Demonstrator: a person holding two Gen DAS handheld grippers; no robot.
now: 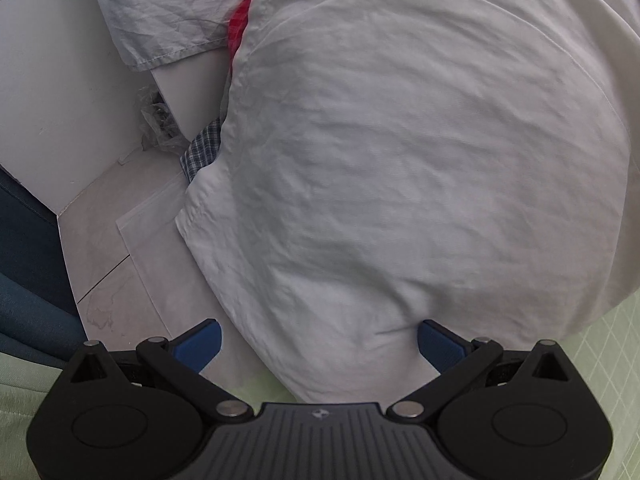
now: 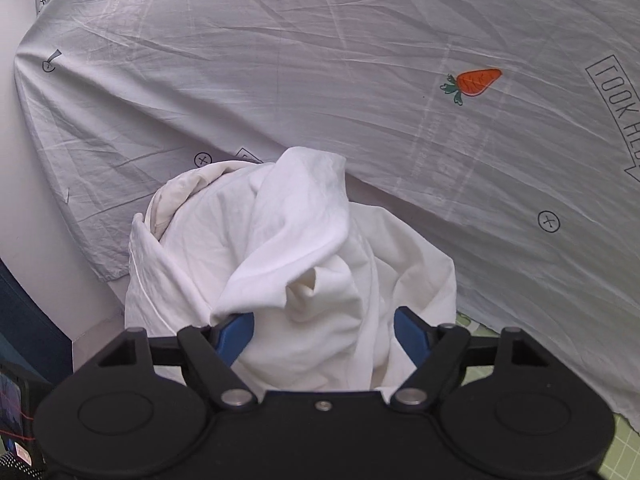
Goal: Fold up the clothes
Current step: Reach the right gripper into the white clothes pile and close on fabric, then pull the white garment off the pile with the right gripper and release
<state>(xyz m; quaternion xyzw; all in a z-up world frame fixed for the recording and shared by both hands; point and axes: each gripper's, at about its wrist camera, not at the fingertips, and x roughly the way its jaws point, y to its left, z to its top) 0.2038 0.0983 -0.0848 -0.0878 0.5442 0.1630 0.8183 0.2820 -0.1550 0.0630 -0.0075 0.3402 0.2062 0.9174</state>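
White cloth (image 1: 420, 184) fills most of the left wrist view, spread in a broad, softly wrinkled mound over a pale green checked surface (image 1: 608, 360). The left gripper (image 1: 319, 344) is held over the near edge of that cloth with its blue pads (image 1: 202, 344) set wide apart; the fabric lies between and beneath them, but no pad is seen pressing on it. Beside the cloth, a strip of blue checked fabric (image 1: 202, 148) and a patch of red material (image 1: 240, 24) show at its left edge, and a grey sheet (image 1: 160, 12) hangs over a white surface further back. In the right wrist view, a bunched white garment (image 2: 296, 264) is heaped up between the fingers of the right gripper (image 2: 324, 338), whose jaws stand fairly wide. Folds of the garment lie against the left blue pad (image 2: 236, 338), yet whether the pads actually clamp the fabric cannot be told. Behind the garment, a grey sheet printed with carrots (image 2: 474, 82) and lettering is stretched across the background.
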